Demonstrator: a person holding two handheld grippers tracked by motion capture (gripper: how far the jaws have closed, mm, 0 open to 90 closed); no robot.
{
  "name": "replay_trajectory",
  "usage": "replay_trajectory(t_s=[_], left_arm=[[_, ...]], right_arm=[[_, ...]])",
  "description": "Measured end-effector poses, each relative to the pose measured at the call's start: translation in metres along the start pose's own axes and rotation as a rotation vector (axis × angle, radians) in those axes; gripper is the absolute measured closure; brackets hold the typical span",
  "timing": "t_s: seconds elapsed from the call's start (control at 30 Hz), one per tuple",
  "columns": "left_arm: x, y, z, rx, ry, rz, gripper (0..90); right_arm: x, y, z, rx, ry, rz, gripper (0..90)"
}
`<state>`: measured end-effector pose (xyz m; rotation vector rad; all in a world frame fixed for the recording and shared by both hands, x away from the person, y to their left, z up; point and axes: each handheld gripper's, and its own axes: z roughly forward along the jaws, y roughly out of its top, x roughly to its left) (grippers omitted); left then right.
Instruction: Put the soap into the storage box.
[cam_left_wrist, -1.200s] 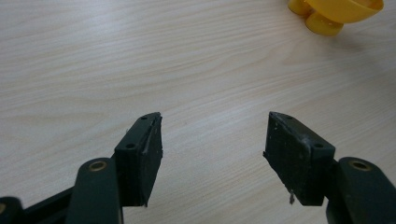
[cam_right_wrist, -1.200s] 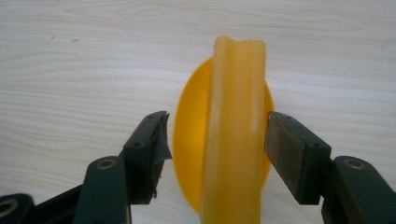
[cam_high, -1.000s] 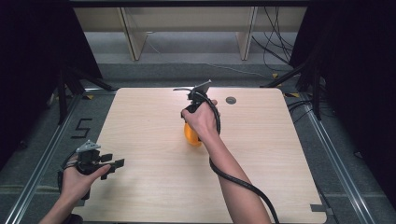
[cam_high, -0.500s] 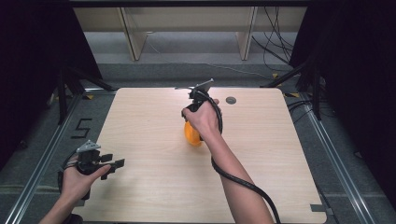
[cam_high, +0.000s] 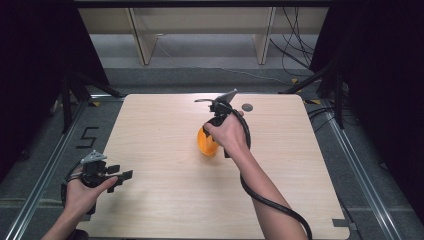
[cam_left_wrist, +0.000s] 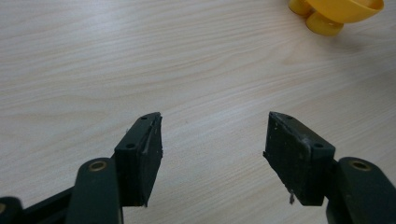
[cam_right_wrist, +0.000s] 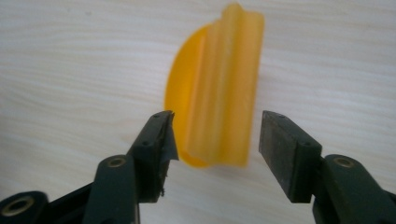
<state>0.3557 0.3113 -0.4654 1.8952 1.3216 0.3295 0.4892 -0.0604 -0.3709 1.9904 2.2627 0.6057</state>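
Nothing has moved; right gripper jaws wide around the yellow object; left gripper wide, empty.

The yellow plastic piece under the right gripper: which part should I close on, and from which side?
Judging by the right gripper view, take the yellow plastic piece by its raised ribbed ridge, coming straight down from above. The ridge stands proud of the rounded body and already lies between the open right gripper jaws, narrower than their gap, so closing across it looks best.
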Motion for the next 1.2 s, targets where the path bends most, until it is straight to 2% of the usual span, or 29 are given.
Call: replay_trajectory(t_s=[0.07,0.1,0.17,0.2,0.27,0.3,0.33,0.37,0.43,0.6,0.67,0.7,0.73,0.87,0.93,0.97,1.0,1.03,1.07,1.1,1.13,1.17,1.2], left_arm=[[0.000,0.000,0.000,0.002,0.000,0.003,36.0],[0.000,0.000,0.001,0.003,0.000,0.001,36.1],[-0.001,0.000,0.001,0.004,0.004,-0.001,36.1],[-0.001,0.000,0.001,0.008,0.006,0.003,36.1],[-0.001,-0.001,0.001,0.010,0.007,0.002,36.1],[-0.001,-0.001,0.001,0.010,0.007,0.001,36.0],[-0.001,-0.001,0.001,0.009,0.006,0.001,36.0],[-0.001,-0.001,0.001,0.007,0.009,0.001,36.1],[0.000,-0.002,0.002,0.011,0.008,0.001,36.0],[-0.001,-0.002,0.002,0.011,0.009,0.002,36.0],[-0.002,-0.002,0.003,0.003,0.005,0.000,35.9],[-0.002,-0.002,0.004,0.002,0.004,0.001,35.9],[-0.002,-0.002,0.003,0.008,0.007,0.009,35.9],[-0.002,-0.002,0.004,0.008,0.001,0.013,35.9],[-0.002,-0.002,0.005,0.004,-0.006,0.010,35.9],[-0.003,-0.002,0.005,0.004,-0.006,0.010,35.9],[-0.003,-0.002,0.005,0.004,-0.008,0.010,35.9],[-0.002,-0.002,0.005,0.010,-0.007,0.020,35.9],[-0.002,-0.002,0.005,0.010,-0.007,0.018,35.9],[-0.002,-0.002,0.006,0.004,-0.007,0.018,35.9],[-0.002,-0.002,0.006,0.003,-0.007,0.019,35.9],[-0.002,-0.002,0.006,0.003,-0.009,0.019,35.9],[-0.002,-0.002,0.006,0.003,-0.009,0.019,35.9]], right_arm=[[-0.009,-0.008,-0.004,0.017,-0.001,-0.017,49.5],[-0.017,-0.014,-0.005,0.014,-0.005,-0.068,51.1],[-0.027,-0.025,-0.008,0.036,0.005,-0.083,54.2],[-0.029,-0.030,-0.009,0.061,0.016,-0.064,56.6],[-0.043,-0.043,-0.010,0.036,0.027,-0.138,59.1],[-0.046,-0.048,-0.011,0.053,0.023,-0.122,60.5],[-0.050,-0.055,-0.011,0.062,0.013,-0.129,62.1],[-0.056,-0.062,-0.011,0.035,0.026,-0.158,63.5],[-0.067,-0.079,-0.010,0.034,0.024,-0.146,65.9],[-0.091,-0.119,-0.005,-0.015,0.049,-0.175,70.3],[-0.100,-0.133,-0.004,-0.034,0.038,-0.179,71.7],[-0.102,-0.137,-0.005,-0.041,0.037,-0.187,72.2],[-0.107,-0.141,-0.004,-0.080,0.055,-0.216,73.2],[-0.118,-0.155,-0.005,-0.136,0.082,-0.207,74.9],[-0.121,-0.158,-0.004,-0.142,0.082,-0.223,74.0],[-0.124,-0.159,-0.003,-0.164,0.089,-0.259,73.2],[-0.126,-0.159,-0.003,-0.156,0.098,-0.262,72.5],[-0.125,-0.159,-0.003,-0.159,0.097,-0.243,71.9],[-0.126,-0.159,-0.003,-0.164,0.081,-0.250,70.8],[-0.127,-0.159,-0.001,-0.170,0.101,-0.241,70.0],[-0.127,-0.159,-0.001,-0.175,0.092,-0.248,68.8],[-0.126,-0.159,-0.002,-0.158,0.119,-0.231,66.9],[-0.127,-0.160,-0.002,-0.157,0.101,-0.241,65.6]])
